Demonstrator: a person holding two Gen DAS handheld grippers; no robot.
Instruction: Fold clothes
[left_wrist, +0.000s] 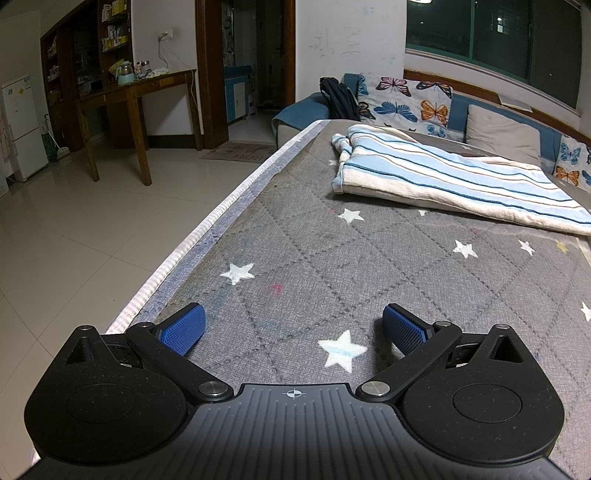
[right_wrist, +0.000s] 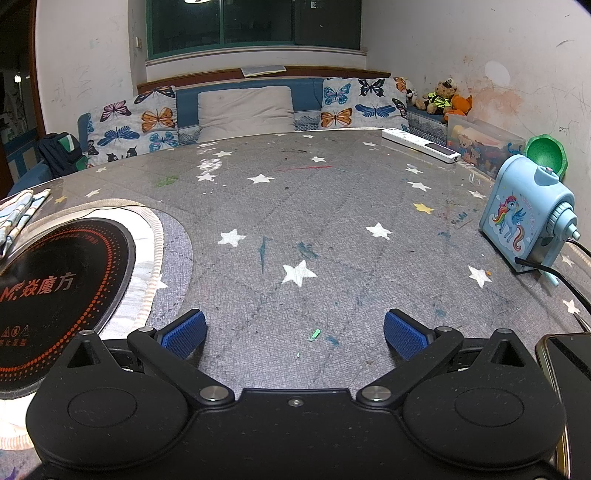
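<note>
Currently both the left claw (left_wrist: 293, 328) and right claw (right_wrist: 294, 332) are spread empty, well short of the garment (left_wrist: 443, 177) on the desk (left_wrist: 295, 236), so a shallow pinch may take only its top layer.

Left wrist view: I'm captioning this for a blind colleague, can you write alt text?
A striped cloth lies loosely folded on a grey star-patterned table, beyond the open, empty left gripper. A tiled floor and wooden desk sit left.
</note>
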